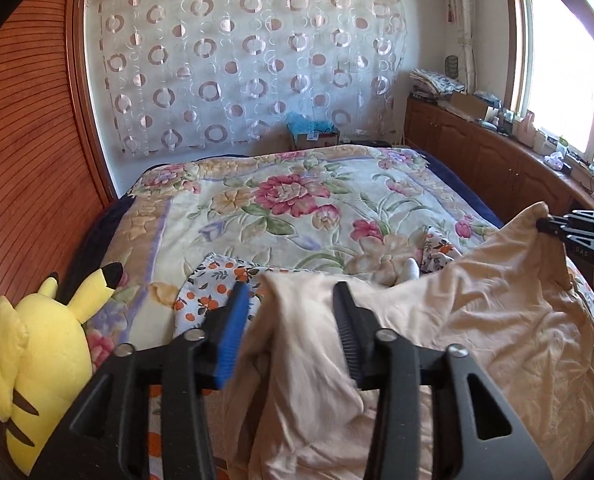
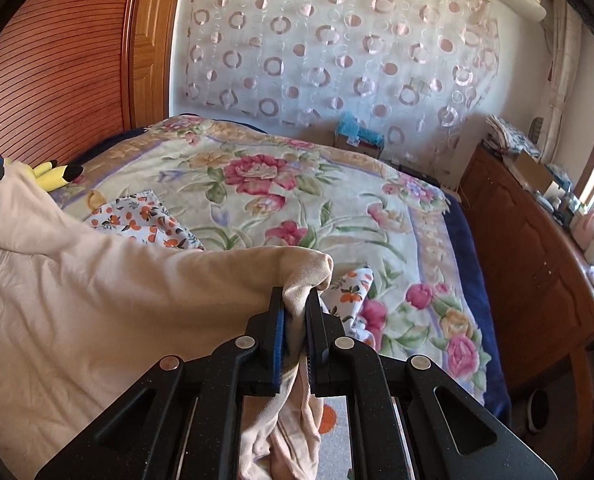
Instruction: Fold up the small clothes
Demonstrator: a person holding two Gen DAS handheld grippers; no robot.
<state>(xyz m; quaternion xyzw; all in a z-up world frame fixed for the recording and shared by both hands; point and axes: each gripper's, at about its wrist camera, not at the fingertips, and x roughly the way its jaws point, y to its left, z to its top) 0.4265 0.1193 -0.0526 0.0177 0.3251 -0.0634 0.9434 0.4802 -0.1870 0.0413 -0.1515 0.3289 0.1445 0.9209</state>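
A cream garment [image 1: 477, 312] lies spread over the near part of the bed, seen in the right wrist view as a wide pale sheet [image 2: 97, 288]. My left gripper [image 1: 293, 296] stands open with a fold of that garment draped loosely between its fingers, the pads not pressing it. My right gripper [image 2: 297, 300] is shut on another corner of the cream garment and holds it raised; in the left wrist view it shows at the right edge [image 1: 545, 224]. A white cloth with orange prints [image 1: 213, 284] lies partly under the cream garment.
A floral blanket [image 1: 281, 200] covers the bed. A yellow plush toy [image 1: 37, 352] sits at the left edge against a slatted wooden panel [image 1: 25, 160]. A wooden cabinet [image 2: 537, 240] with clutter on top runs along the right under the window. More orange-print cloth [image 2: 353, 284] lies by my right gripper.
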